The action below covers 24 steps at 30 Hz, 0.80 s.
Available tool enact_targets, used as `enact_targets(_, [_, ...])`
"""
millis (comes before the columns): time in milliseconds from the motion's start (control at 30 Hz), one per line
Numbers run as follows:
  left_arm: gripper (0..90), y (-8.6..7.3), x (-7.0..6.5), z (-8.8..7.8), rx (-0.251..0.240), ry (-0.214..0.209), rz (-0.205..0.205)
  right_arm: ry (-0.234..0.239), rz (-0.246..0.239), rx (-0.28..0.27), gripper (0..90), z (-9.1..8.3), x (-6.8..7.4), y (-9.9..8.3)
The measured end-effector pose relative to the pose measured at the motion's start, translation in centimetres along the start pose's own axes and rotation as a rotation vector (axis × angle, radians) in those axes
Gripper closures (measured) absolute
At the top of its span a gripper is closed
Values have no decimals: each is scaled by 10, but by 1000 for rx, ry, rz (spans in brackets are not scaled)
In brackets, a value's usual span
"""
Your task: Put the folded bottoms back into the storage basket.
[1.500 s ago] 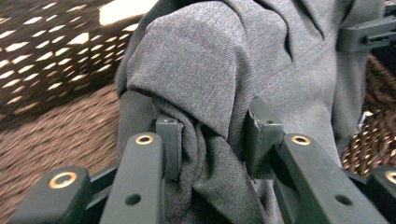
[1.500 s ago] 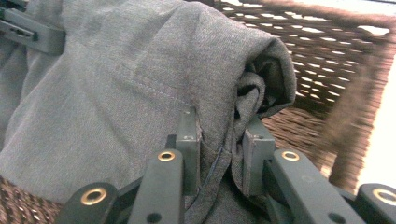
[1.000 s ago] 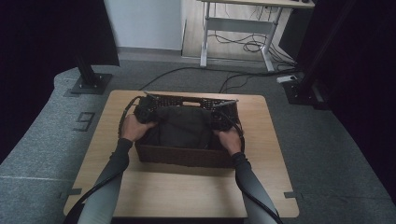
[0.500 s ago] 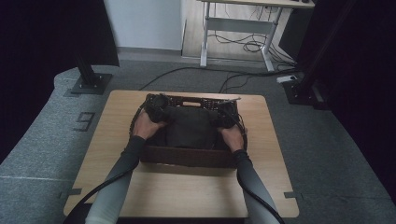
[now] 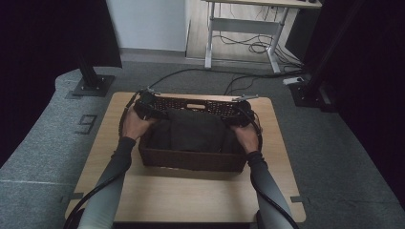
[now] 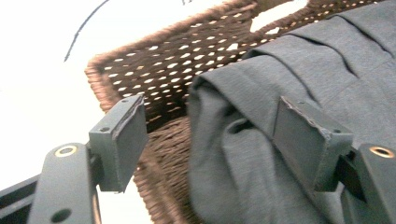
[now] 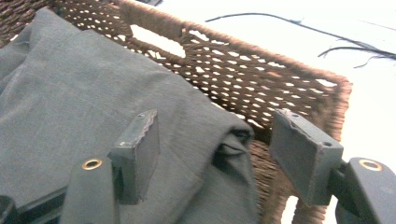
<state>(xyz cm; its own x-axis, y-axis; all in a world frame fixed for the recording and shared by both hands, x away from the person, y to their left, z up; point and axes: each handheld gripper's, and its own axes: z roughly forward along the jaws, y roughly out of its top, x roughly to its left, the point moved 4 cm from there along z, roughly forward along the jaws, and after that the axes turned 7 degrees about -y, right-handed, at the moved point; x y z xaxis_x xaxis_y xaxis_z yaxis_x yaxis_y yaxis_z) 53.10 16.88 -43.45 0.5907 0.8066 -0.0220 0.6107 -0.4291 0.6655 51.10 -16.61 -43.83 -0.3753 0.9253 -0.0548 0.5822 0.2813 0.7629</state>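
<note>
A brown woven basket (image 5: 191, 160) sits in the middle of the wooden table (image 5: 191, 200). Folded dark grey cloth (image 5: 193, 130) lies inside it. My left gripper (image 5: 147, 109) is at the basket's far left corner and my right gripper (image 5: 235, 114) at its far right corner. In the left gripper view the gripper (image 6: 210, 135) is open, jaws straddling the folded edge of the cloth (image 6: 289, 93) beside the basket wall (image 6: 159, 70). In the right gripper view the gripper (image 7: 219, 149) is open over the cloth's corner (image 7: 93, 93), near the basket wall (image 7: 261, 65).
A handle slot (image 5: 196, 106) cuts the basket's far wall. Beyond the table are grey carpet, black stand bases (image 5: 93, 86) and floor cables (image 5: 248, 47). Bare tabletop lies in front of the basket.
Both hands have moved forward, from about the basket's middle sides to its far corners. The basket and cloth have stayed in place.
</note>
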Motion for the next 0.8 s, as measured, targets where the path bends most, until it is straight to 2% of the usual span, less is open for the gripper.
enact_targets(100, [274, -4, 7, -5, -8, 22, 6, -31, -10, 2, 362, -5, -10, -3])
enact_targets(200, [324, -10, 15, -7, -9, 55, -4, -56, -3, 10, 396, -9, -21, -9])
enact_targets(267, [354, -17, 22, -5, -1, 67, -22, -73, 3, 20, 432, -9, -27, -15])
enact_targets(400, [474, -29, 28, 5, 16, 67, -46, -68, 38, 54, 521, -4, -37, -29])
enact_targets(467, [558, -34, 28, 9, 11, 62, -58, -59, 45, 56, 599, -1, -38, -34])
enact_targets(533, [653, -38, 28, 12, 2, 50, -68, -84, 41, 53, 679, -1, -40, -38])
enact_targets(600, [677, -38, 27, 11, -10, 47, -92, -81, 48, 55, 724, -2, -42, -41])
enact_targets(667, [688, -39, 25, 9, -11, 52, -104, -52, 80, 43, 731, -4, -45, -44])
enact_targets(767, [694, -40, 22, 8, -4, 65, -100, -56, 74, 35, 733, -5, -44, -47])
enact_targets(800, [694, -41, 20, 7, -3, 70, -98, -61, 58, 34, 733, -9, -42, -49])
